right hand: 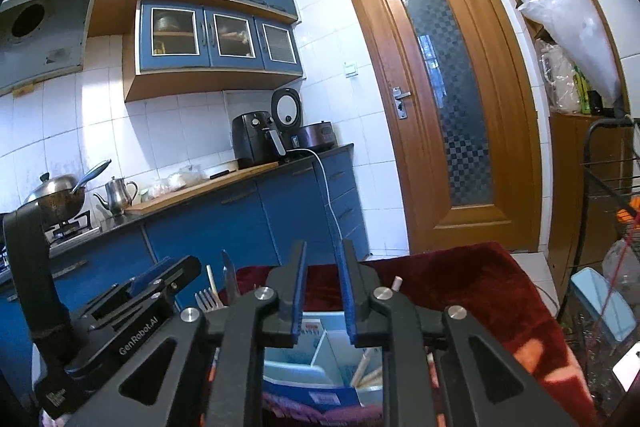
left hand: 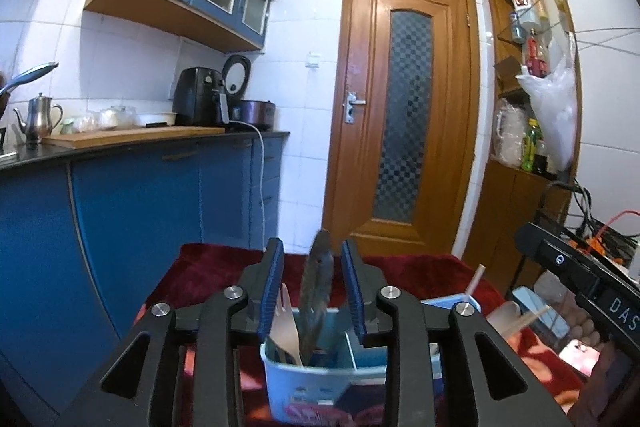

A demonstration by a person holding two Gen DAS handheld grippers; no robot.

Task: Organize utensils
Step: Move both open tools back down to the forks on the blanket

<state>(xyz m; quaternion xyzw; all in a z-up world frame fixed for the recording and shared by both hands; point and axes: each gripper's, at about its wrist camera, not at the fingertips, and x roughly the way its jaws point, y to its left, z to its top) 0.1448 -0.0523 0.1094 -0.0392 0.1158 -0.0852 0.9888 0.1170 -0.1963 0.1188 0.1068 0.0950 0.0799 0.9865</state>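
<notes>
While knife [left hand: 318, 291] stands binned, left gripper [left hand: 312, 259] clear.

Home kitchen, blue wall cabinets [right hand: 218, 35] at ten o'clock, air fryer [right hand: 254, 141] and kettle [right hand: 118, 193] on a dark counter, lidded pot [right hand: 56, 197] on a gas stove at nine, wooden door [right hand: 444, 99] at one.

Pale blue plastic caddy [left hand: 320, 383] looks smooth & glossy, wooden fork [left hand: 286, 327] matt, red cloth [left hand: 420, 275] plush w/ velvety nap, kettle [left hand: 38, 119] shiny metal.
</notes>
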